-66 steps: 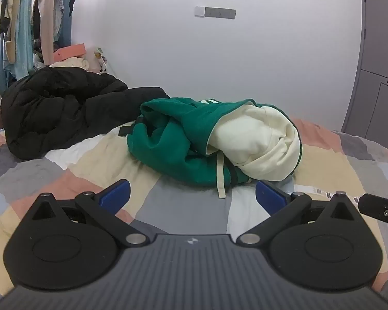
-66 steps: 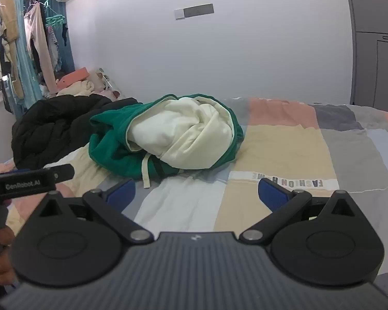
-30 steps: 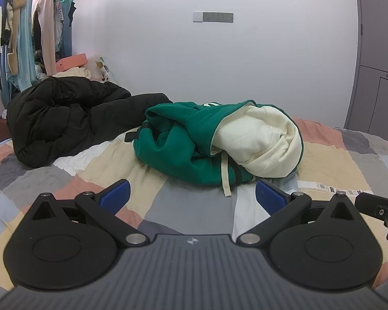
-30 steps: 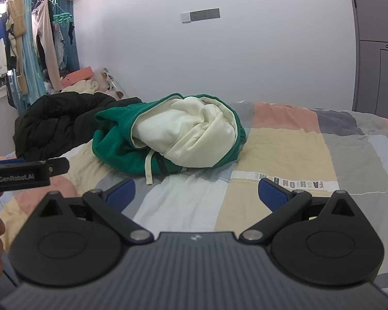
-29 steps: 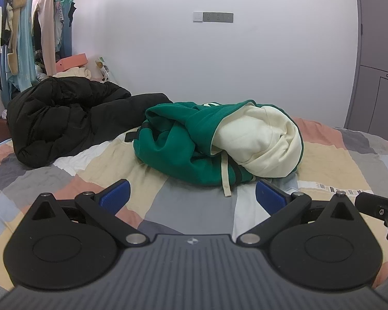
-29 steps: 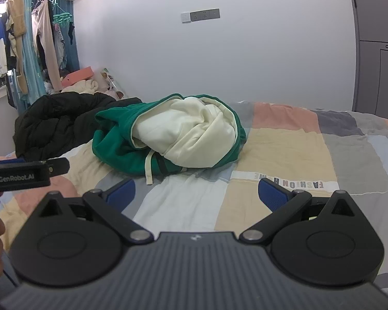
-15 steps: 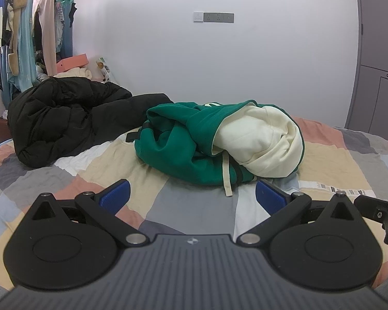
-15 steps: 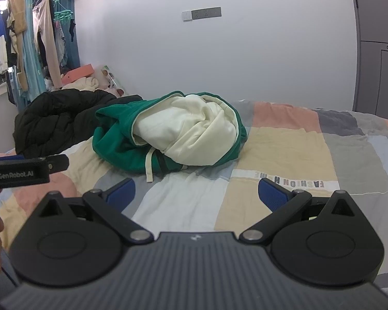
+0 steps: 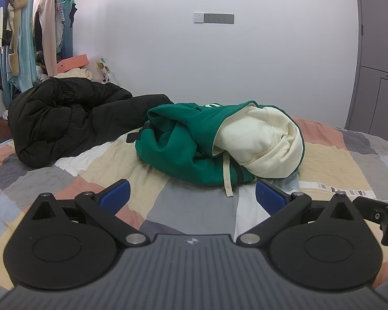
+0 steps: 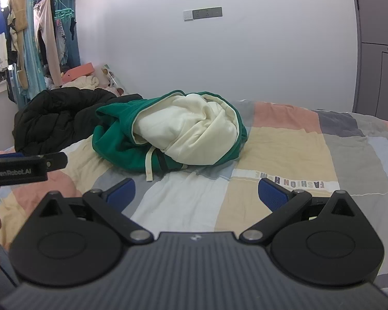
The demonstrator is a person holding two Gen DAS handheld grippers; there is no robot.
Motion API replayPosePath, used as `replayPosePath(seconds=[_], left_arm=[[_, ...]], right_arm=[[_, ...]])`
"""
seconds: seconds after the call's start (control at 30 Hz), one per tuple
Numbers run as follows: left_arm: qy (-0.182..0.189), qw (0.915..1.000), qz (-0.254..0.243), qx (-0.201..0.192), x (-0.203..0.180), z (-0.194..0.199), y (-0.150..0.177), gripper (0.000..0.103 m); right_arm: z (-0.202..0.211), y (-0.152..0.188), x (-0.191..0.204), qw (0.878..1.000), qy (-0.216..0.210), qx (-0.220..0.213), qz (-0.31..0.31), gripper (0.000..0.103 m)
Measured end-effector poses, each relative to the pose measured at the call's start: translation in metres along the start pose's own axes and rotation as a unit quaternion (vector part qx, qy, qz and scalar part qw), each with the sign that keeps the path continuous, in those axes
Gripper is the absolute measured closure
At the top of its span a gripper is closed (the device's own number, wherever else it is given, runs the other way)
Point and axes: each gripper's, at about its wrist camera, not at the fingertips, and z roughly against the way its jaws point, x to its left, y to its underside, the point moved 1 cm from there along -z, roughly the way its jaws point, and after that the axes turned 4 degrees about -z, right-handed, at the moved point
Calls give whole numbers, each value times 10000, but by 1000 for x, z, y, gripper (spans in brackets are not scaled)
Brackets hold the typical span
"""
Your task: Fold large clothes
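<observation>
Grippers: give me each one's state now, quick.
Left gripper: open, holding nothing.
Right gripper: open, holding nothing.

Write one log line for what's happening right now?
left tool: open, empty | right tool: open, empty | green hoodie: crumpled, untouched | black coat: beside it

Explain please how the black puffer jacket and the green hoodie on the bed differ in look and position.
The black puffer jacket is one dark colour and quilted; the green hoodie is smooth fleece with a cream lining turned outward. The jacket lies further left, by the hanging clothes; the hoodie lies nearer the bed's middle. A cream drawstring hangs from the hoodie; the jacket shows none. Both lie crumpled and unfolded on the patchwork bedcover.
</observation>
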Motion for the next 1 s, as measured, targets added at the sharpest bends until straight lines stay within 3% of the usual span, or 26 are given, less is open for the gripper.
replayPosePath(seconds=[1.0], left_arm=[[36,10000,0,23,7,-5,-13,0]], right_arm=[[-3,-9,3,9997,-10,165,-178,0]])
